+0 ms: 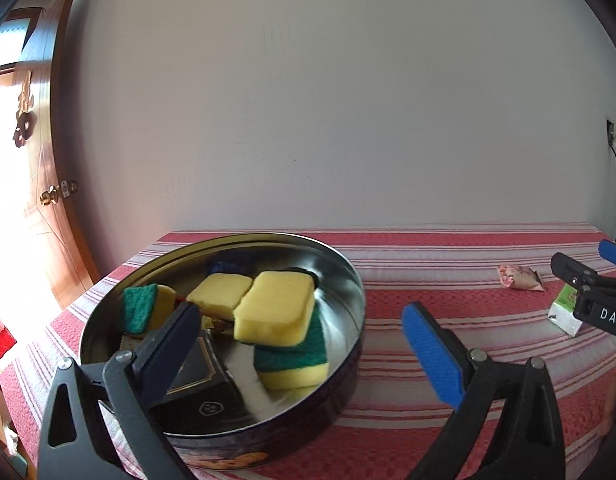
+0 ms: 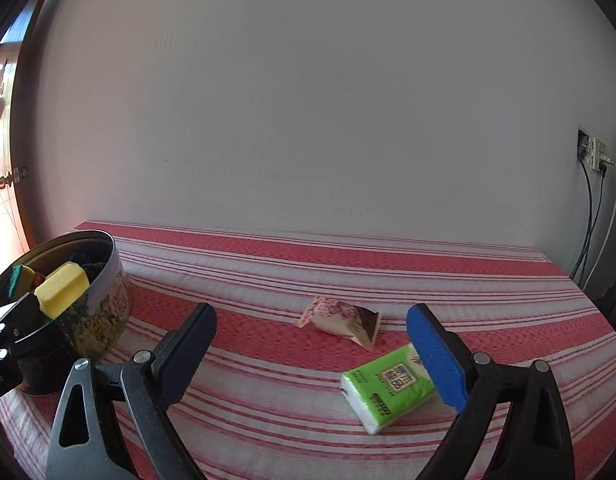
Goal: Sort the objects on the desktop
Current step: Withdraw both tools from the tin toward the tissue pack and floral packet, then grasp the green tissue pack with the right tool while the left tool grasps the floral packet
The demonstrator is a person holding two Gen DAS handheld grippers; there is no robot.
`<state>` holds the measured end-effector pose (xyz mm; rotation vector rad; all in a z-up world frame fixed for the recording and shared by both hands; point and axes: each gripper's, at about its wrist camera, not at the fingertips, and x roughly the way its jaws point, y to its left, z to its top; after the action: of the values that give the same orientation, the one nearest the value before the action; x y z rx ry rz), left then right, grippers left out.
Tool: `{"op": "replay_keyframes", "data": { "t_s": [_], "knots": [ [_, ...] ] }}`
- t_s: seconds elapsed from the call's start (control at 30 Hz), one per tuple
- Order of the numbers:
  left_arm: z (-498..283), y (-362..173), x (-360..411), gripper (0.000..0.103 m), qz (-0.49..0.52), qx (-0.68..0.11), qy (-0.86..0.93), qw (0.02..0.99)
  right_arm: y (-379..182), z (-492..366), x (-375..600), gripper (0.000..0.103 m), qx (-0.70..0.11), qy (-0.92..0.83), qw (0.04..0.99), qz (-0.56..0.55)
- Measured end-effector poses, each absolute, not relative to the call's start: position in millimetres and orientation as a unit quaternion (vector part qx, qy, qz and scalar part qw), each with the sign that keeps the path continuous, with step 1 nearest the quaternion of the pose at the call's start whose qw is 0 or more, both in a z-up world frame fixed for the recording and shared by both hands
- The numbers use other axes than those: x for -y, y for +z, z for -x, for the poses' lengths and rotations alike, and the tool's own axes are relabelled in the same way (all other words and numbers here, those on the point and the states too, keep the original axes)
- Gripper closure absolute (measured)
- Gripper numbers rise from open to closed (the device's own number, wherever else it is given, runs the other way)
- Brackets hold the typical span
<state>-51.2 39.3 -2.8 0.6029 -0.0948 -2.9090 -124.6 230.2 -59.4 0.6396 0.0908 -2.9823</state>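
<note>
A round metal tin (image 1: 357, 300) stands at the left of the striped table and holds several yellow-and-green sponges (image 1: 274, 308) and a black box (image 1: 204, 392). My left gripper (image 1: 300, 312) is open. Its black finger hangs inside the tin above the box, and its blue finger is outside the rim. Right of the tin lie a pink-and-brown snack packet (image 2: 339, 320) and a green tissue pack (image 2: 387, 388). My right gripper (image 2: 311, 314) is open and empty, hovering before both. In that view its blue finger overlaps the tissue pack's right end.
A red-and-white striped cloth (image 2: 268, 400) covers the table, which runs back to a plain wall. A wooden door (image 1: 48, 200) stands at the left. A wall socket with hanging cables (image 2: 595, 184) is at the right. The table's right edge drops off near the cables.
</note>
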Motion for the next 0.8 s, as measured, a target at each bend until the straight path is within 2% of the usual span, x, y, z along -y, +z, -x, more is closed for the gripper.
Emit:
{"op": "replay_keyframes", "data": {
  "t_s": [0.17, 0.33, 0.43, 0.63, 0.73, 0.8],
  "knots": [
    [66.4, -6.6, -65.4, 0.001, -0.239, 0.031, -0.97, 0.036, -65.3, 136.6, -262.5, 0.005, -0.055, -0.966, 0.043, -0.248],
    [85.1, -15.5, -95.9, 0.001, -0.28, 0.045, -0.959, 0.001, -80.7, 158.8, -277.6, 0.005, -0.076, -0.939, 0.089, -0.324],
    [90.8, -17.9, -108.3, 0.001, -0.289, 0.05, -0.956, -0.013, -92.4, 169.8, -270.2, 0.005, -0.109, -0.921, 0.104, -0.361],
    [100.5, -17.0, -122.3, 0.001, -0.297, 0.065, -0.952, -0.026, -105.4, 186.6, -261.6, 0.005, -0.113, -0.897, 0.127, -0.407],
    [109.0, -16.7, -126.3, 0.001, -0.302, 0.069, -0.95, -0.035, -108.1, 189.4, -259.2, 0.012, -0.113, -0.892, 0.126, -0.418],
    [116.8, -16.0, -130.1, 0.001, -0.31, 0.067, -0.947, -0.045, -107.9, 188.0, -260.1, 0.023, -0.103, -0.891, 0.14, -0.419]
  ]
}}
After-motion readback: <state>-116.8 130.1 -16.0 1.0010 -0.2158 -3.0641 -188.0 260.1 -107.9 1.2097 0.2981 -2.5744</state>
